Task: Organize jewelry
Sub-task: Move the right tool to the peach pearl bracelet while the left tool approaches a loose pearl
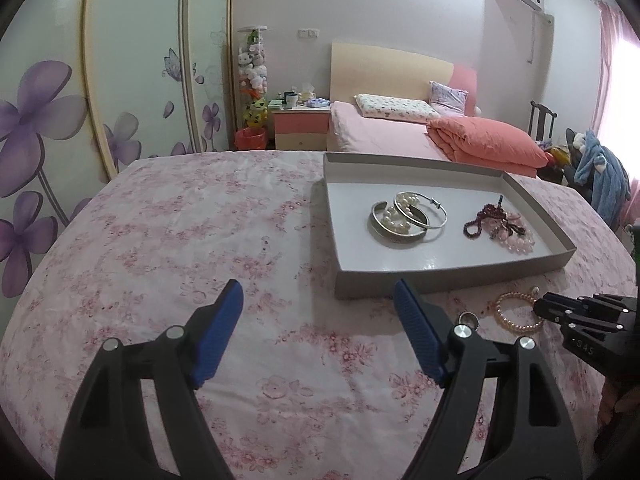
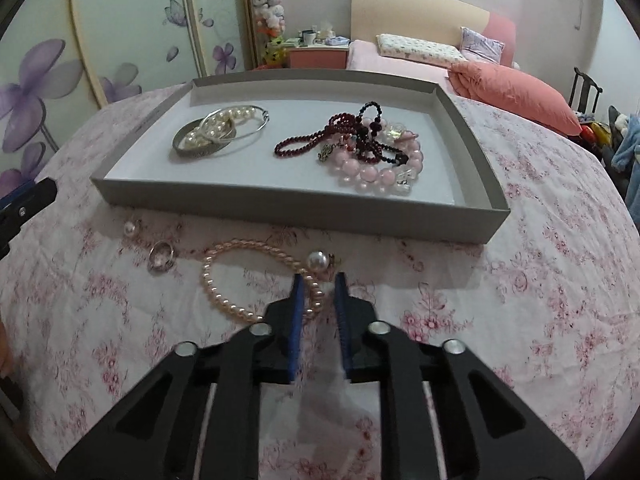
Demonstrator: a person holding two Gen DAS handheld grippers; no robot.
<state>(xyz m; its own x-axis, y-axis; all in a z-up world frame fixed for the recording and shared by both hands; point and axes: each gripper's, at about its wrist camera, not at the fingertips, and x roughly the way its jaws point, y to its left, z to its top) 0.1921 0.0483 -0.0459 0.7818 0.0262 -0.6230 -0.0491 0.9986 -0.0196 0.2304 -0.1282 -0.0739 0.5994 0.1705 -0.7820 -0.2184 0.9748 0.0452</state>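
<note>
In the left wrist view, the left tool [image 1: 318,294] hangs spread wide over the flowered bedspread [image 1: 180,220], nothing between its pads. In the right wrist view, the right tool [image 2: 318,282], lower centre, is pressed nearly together, pinching the pink pearl bracelet [image 2: 224,300] lying just below the grey tray [image 2: 280,210].

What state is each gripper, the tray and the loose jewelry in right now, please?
Shallow grey cardboard tray: lidless, holding bangles and bead strings.
Peach pearl bracelet: lying on the floral cloth, outside the tray.
Small silver ring: loose on the cloth.
Left black blue-padded gripper: open, empty.
Right black blue-padded gripper: shut on the bracelet.
</note>
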